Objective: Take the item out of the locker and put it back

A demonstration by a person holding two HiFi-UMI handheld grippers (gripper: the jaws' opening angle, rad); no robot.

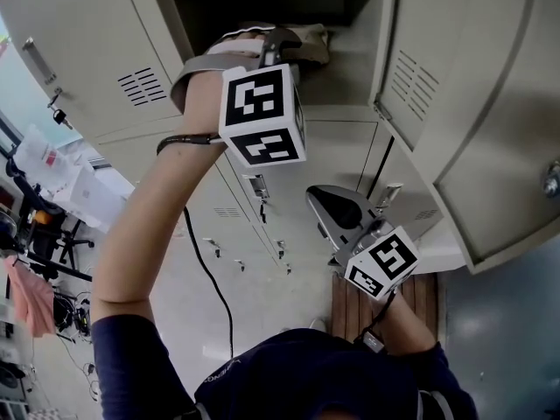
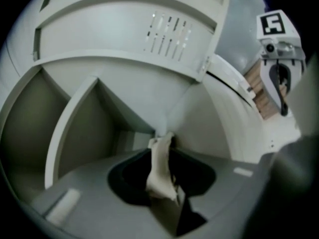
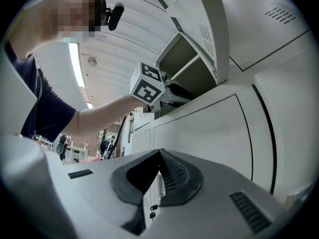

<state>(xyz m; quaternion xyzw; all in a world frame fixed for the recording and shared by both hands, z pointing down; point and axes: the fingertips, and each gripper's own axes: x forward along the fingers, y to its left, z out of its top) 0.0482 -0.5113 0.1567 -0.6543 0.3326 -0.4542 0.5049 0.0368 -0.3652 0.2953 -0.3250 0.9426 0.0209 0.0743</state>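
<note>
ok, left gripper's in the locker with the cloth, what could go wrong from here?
1. The left gripper is opening its jaws with the cloth draped between them; it may snag on a pad and get dragged back out.
2. The open locker door hangs close by; pulling back could knock it.

A: What is located at the left edge of the head view?
B: A pink cloth [image 1: 31, 297] hangs there. White papers [image 1: 39, 160] are stacked above it, well apart from it.
A: What covers the floor at the lower right?
B: Wooden planks [image 1: 429, 297], laid side by side.
A: What is overhead in the right tool's view?
B: A ceiling light strip [image 3: 76, 59], lit.
</note>
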